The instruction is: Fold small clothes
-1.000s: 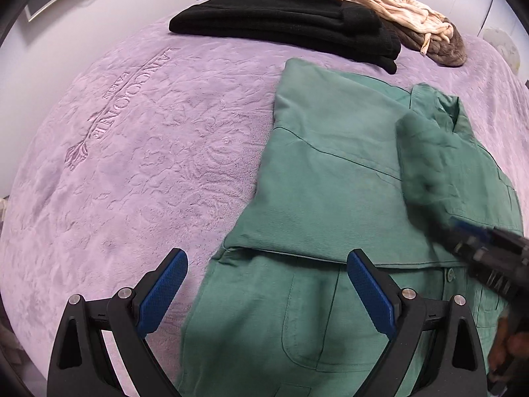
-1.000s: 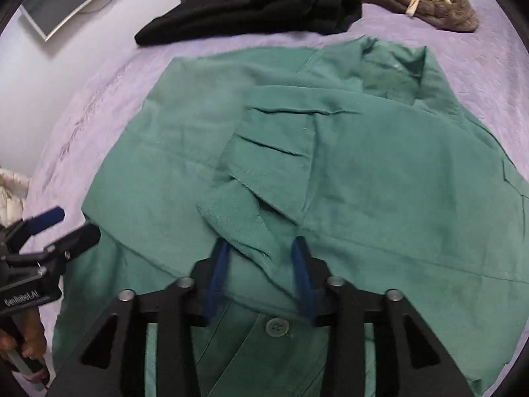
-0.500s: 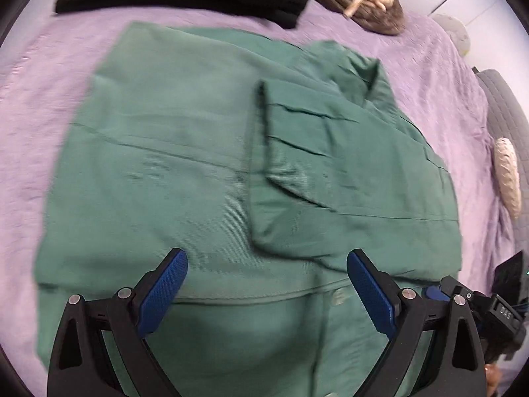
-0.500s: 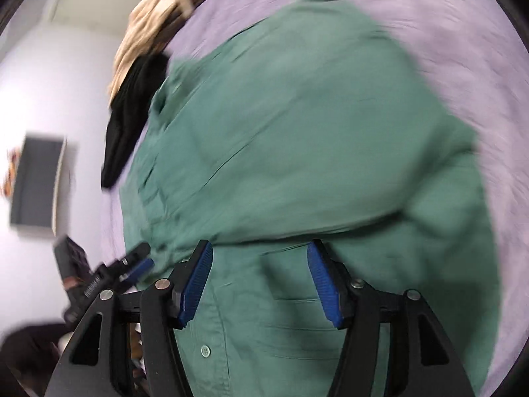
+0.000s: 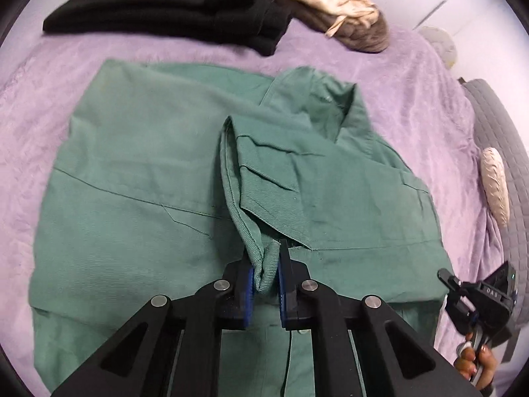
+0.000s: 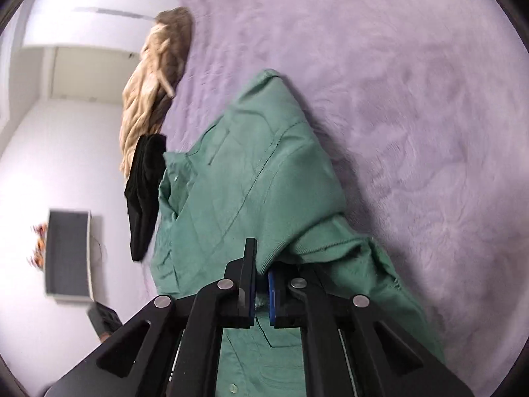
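A green shirt point(image 5: 142, 178) lies on the purple bedspread point(image 5: 413, 76), with one sleeve folded across its chest. My left gripper point(image 5: 265, 281) is shut on the cuff of that folded sleeve point(image 5: 264, 264). My right gripper point(image 6: 262, 292) is shut on a fold of the green shirt point(image 6: 258, 178) at its right side, where the cloth is bunched up. The right gripper also shows at the lower right of the left wrist view point(image 5: 476, 301), held by a hand.
A folded black garment point(image 5: 172, 10) and a beige and brown bundle of cloth point(image 5: 334, 10) lie at the far edge of the bed. A grey quilted cushion point(image 5: 502, 152) is at the right. A dark screen point(image 6: 67, 251) hangs on the white wall.
My left gripper moved over the shirt and shut on the folded sleeve's cuff. My right gripper let that sleeve go, swung to the shirt's right side and shut on a fold there.
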`<state>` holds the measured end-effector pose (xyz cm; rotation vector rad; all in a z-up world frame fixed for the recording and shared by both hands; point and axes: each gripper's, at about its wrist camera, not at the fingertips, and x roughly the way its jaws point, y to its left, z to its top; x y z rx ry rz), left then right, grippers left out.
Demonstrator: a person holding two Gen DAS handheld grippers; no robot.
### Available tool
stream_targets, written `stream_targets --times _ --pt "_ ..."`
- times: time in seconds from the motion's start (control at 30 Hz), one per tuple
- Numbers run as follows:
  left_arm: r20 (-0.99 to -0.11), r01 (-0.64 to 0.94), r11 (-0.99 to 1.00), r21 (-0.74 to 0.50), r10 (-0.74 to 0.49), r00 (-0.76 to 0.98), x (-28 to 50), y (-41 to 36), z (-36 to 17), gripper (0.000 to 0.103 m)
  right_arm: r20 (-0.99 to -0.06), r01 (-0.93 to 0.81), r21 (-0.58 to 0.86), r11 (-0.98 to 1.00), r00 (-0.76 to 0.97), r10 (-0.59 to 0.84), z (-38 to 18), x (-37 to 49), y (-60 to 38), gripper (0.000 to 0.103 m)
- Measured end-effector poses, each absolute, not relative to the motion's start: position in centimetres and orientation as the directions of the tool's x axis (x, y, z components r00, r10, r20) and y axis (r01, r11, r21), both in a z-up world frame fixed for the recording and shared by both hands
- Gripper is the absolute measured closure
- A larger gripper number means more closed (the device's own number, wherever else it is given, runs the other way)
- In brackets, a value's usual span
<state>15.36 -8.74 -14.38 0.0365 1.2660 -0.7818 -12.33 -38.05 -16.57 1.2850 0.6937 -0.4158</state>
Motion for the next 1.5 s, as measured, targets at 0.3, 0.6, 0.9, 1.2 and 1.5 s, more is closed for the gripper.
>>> stream_targets --times 0.3,0.6,0.9,1.2,1.5 --pt "-0.899 0.546 0.77 -0.33 -0.433 0.068 15.5 -7.0 -16.8 0.063 -0.764 0.715 0.642 0.277 0.627 0.15 -21.2 -13.5 -38.2 0.088" --pt "-0.909 0.573 0.812 -0.115 -0.318 0.269 17.0 -5.2 -14.0 0.026 -0.761 0.646 0.564 0.514 0.649 0.019 -12.4 -13.4 -38.9 0.046" --pt "-0.9 0.613 0.787 -0.074 -0.317 0.298 14.7 -10.5 -14.8 0.026 -0.856 0.744 0.429 0.513 0.515 -0.031 -17.3 -7.8 -44.2 0.077" --pt "-0.901 0.643 0.761 0.084 -0.217 0.375 15.9 -11.6 -17.6 0.008 -0.917 0.823 0.277 0.497 0.381 -0.12 -19.3 -10.1 -45.7 0.09" --pt "-0.898 0.604 0.793 0.08 -0.206 0.39 15.9 -8.0 -14.6 0.008 -0.867 0.713 0.362 0.601 0.494 -0.062 -13.7 -11.3 -38.5 0.086"
